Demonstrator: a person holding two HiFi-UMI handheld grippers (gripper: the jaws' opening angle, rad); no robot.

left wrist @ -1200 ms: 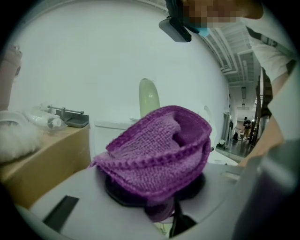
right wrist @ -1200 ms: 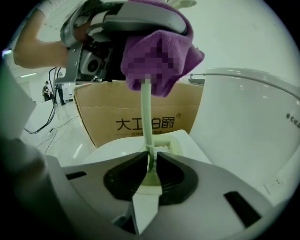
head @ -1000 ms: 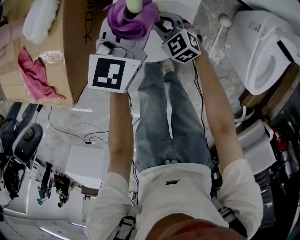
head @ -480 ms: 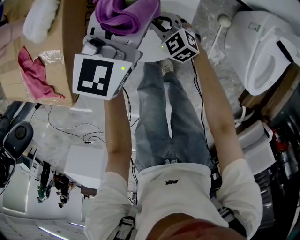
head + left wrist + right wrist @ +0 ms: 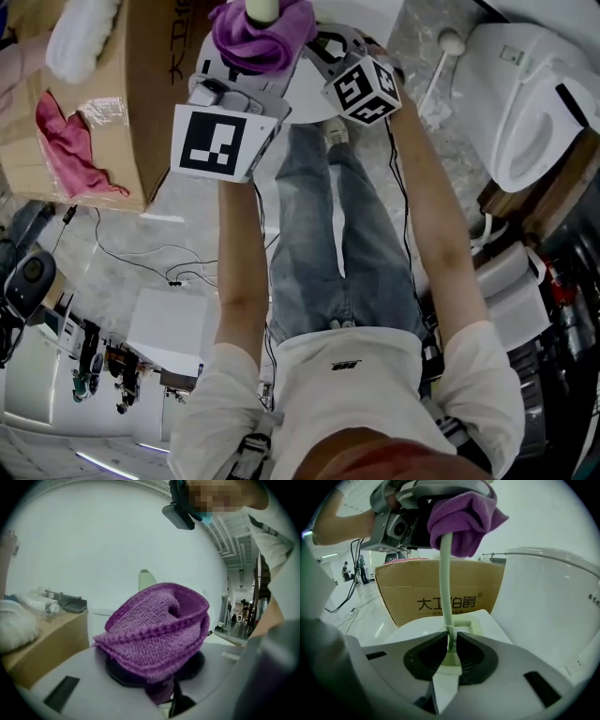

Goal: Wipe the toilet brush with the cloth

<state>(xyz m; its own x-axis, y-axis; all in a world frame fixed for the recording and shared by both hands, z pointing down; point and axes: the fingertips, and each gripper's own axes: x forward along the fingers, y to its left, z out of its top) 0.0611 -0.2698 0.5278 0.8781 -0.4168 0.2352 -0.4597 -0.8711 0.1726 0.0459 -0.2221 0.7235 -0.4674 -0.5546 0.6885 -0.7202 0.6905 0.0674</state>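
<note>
Moved: left gripper [image 5: 154, 667] brought cloth [image 5: 154, 625] back over toilet brush [image 5: 446, 573].
Left fingers: closing on cloth.
Right gripper [image 5: 450, 641]: fingers clamp handle.
Risk: loose grip lets cloth slip.

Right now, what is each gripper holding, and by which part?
Right gripper clamps the brush low on its handle. Left gripper: its fingers are closing on the cloth between them, bunched round the handle's upper part.

Cloth [image 5: 262, 42] around brush handle [image 5: 446, 573]; box [image 5: 141, 112] left, toilet [image 5: 534, 103] right.
</note>
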